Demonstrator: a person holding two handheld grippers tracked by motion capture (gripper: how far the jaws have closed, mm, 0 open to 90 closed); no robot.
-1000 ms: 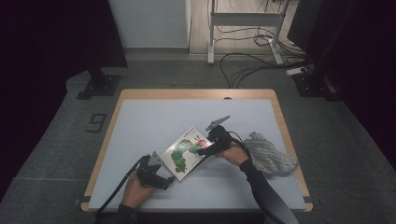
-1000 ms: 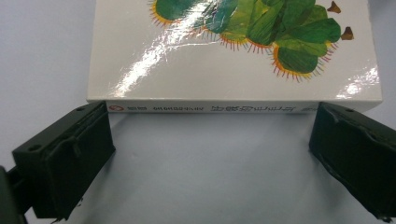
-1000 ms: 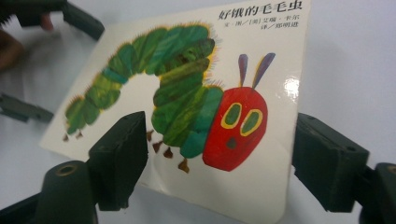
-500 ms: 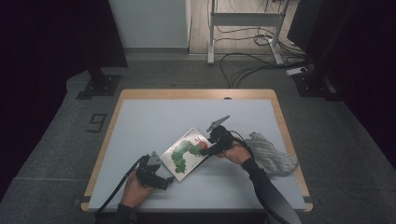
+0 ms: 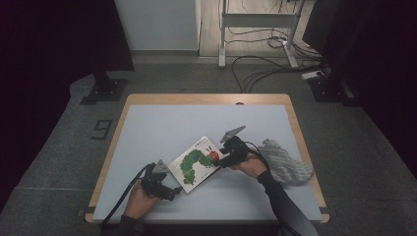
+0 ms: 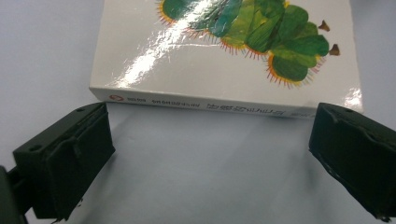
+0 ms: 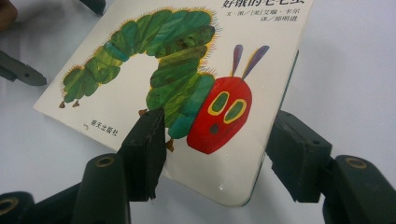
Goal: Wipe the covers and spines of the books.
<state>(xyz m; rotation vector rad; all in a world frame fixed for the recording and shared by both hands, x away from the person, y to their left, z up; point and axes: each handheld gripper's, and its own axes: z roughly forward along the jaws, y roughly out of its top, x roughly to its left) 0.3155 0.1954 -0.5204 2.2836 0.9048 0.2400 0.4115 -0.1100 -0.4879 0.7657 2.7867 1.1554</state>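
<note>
A picture book (image 5: 197,163) with a green caterpillar on its cover is seen lying on the pale counter (image 5: 162,128), low in the centre of the high view. Its right corner is straddled by the right hand-held gripper (image 7: 212,149), jaws spread, not yet clenched. The left hand-held gripper (image 6: 210,154), likewise released, is held just short of the book's spine. A crumpled grey cloth (image 5: 285,162) is seen at the right, nearby.

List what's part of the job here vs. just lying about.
In the job:
- picture book, caterpillar cover
- right gripper, jaws open astride the book's corner
- left gripper, jaws open just short of the spine

Lying about:
- grey cloth at the table's right side
- cables on the floor beyond the table
</note>
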